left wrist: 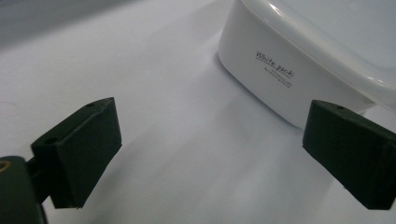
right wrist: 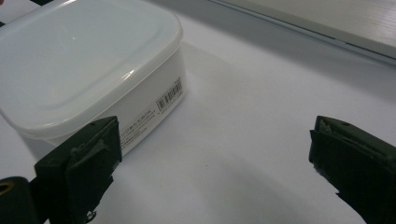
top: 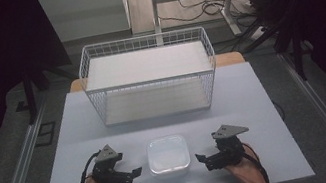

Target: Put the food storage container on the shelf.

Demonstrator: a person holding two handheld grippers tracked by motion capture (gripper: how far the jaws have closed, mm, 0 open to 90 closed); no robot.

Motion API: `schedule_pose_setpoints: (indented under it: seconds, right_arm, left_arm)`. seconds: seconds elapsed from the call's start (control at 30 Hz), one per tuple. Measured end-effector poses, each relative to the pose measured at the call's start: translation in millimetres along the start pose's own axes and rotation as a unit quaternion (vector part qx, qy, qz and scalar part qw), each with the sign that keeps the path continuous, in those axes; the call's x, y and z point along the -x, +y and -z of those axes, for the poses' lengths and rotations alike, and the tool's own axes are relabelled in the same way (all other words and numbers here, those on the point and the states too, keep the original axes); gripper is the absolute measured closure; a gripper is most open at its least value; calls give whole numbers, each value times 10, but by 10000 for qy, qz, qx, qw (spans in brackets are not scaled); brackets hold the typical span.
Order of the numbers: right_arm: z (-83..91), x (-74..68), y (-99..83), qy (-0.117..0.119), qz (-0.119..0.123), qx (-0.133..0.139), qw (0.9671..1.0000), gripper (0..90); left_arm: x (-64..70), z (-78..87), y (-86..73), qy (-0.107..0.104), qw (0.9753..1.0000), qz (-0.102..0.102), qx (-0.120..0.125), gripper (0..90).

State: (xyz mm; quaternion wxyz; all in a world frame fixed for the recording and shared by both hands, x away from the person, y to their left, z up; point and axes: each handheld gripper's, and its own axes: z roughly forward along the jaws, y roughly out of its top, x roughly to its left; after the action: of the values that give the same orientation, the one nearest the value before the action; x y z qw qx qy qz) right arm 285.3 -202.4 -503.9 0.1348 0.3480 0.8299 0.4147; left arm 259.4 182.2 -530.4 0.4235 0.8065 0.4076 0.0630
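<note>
"White pack" is read in script on the side wall of the single white lidded container [left wrist: 275,70], with smaller print beneath too fine to be made out; a barcode label is seen on another wall in the right gripper view. The container is set at the near middle of the bench [top: 81,131], between two grippers. The left gripper [top: 132,173] is held spread just left of it, the right gripper [top: 203,159] spread just right. One white wire basket [top: 148,76] is placed farther back, well apart.
</note>
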Motion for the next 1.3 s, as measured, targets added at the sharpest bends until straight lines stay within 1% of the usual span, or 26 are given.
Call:
schedule_pose_setpoints:
  seconds: [0.03, 0.1, 0.13, 0.17, 0.23, 0.33, 0.4, 0.43, 0.47, 0.53, 0.6, 0.7, 0.77, 0.83, 0.87, 0.9, 1.0, 1.03, 1.07, 1.1, 1.13, 1.17, 1.2, 1.23, 1.27, 1.3]
  right_arm:
    - [3, 5, 13, -4, -6, 12, 10000, 18]
    - [1, 5, 22, 6, -15, 39, 10000, 18]
    - [1, 2, 44, 19, 18, 105, 9999, 11]
    - [1, 2, 44, 19, 18, 105, 9999, 11]
    - [0, -15, 78, 35, 28, 116, 9999, 11]
    - [-4, -33, 131, 171, 7, 129, 9998, 12]
    - [-11, -45, 178, 276, 15, 142, 9995, 13]
    - [-13, -48, 204, 342, 27, 161, 9993, 15]
    - [-16, -49, 233, 399, 16, 158, 9991, 15]
    - [-27, -49, 289, 485, -17, 174, 9987, 16]
    - [-50, -59, 338, 507, -23, 162, 9986, 16]
    - [-111, -86, 380, 463, -63, 74, 9989, 16]
    - [-127, -90, 385, 464, -81, 70, 9989, 16]
    - [-159, -106, 402, 533, -127, 58, 9985, 15]
    - [-192, -135, 426, 622, -118, 9, 9980, 2]
    - [-211, -151, 435, 656, -102, -54, 9978, 0]
    - [-254, -174, 447, 669, -117, -196, 9975, 0]
    - [-276, -180, 447, 708, -153, -224, 9971, 0]
    - [-315, -181, 441, 827, -247, -361, 9956, 0]
    - [-315, -181, 441, 827, -247, -361, 9956, 0]
    - [-329, -188, 434, 862, -309, -439, 9948, 0]
    - [-342, -195, 423, 904, -359, -513, 9939, 13]
    - [-363, -203, 404, 1052, -415, -620, 9917, 52]
    - [-363, -203, 404, 1052, -415, -620, 9917, 52]
    - [-375, -215, 384, 1235, -522, -651, 9888, 101]
    - [-374, -222, 379, 1328, -571, -662, 9873, 133]
  left_arm:
    - [5, 17, 7, -47, 10000, 6, 71, 22]
    - [10, 31, 14, -69, 9999, -11, 116, 19]
    - [18, 62, 35, -121, 9997, -39, 221, 14]
    - [18, 62, 35, -121, 9997, -39, 221, 14]
    - [27, 90, 60, -158, 9994, -63, 316, 14]
    - [49, 111, 110, -173, 9992, -86, 359, 13]
    - [70, 113, 148, -165, 9992, -143, 343, 13]
    - [82, 111, 168, -159, 9992, -135, 336, 13]
    - [91, 108, 188, -199, 9991, -115, 354, 14]
    - [103, 97, 228, -350, 9985, -82, 409, 20]
    - [119, 78, 268, -473, 9980, -65, 418, 20]
    - [143, 12, 357, -614, 9975, -48, 359, 21]
    - [149, -10, 385, -627, 9974, -78, 345, 23]
    - [168, -55, 434, -645, 9974, -81, 307, 28]
    - [182, -94, 453, -650, 9975, -92, 246, 36]
    - [187, -115, 455, -655, 9976, -92, 207, 38]
    - [191, -155, 457, -693, 9974, -86, 152, 46]
    - [191, -177, 458, -716, 9973, -72, 126, 47]
    - [189, -215, 456, -789, 9968, -44, 78, 52]
    - [189, -215, 456, -789, 9968, -44, 78, 57]
    - [191, -239, 450, -834, 9965, -33, 25, 57]
    - [195, -254, 443, -844, 9964, -37, -15, 65]
    - [202, -288, 425, -944, 9955, -11, -97, 80]
    - [202, -288, 425, -944, 9955, -11, -97, 95]
    - [196, -293, 419, -1172, 9930, 93, -140, 125]
    - [203, -288, 418, -1267, 9917, 119, -166, 177]
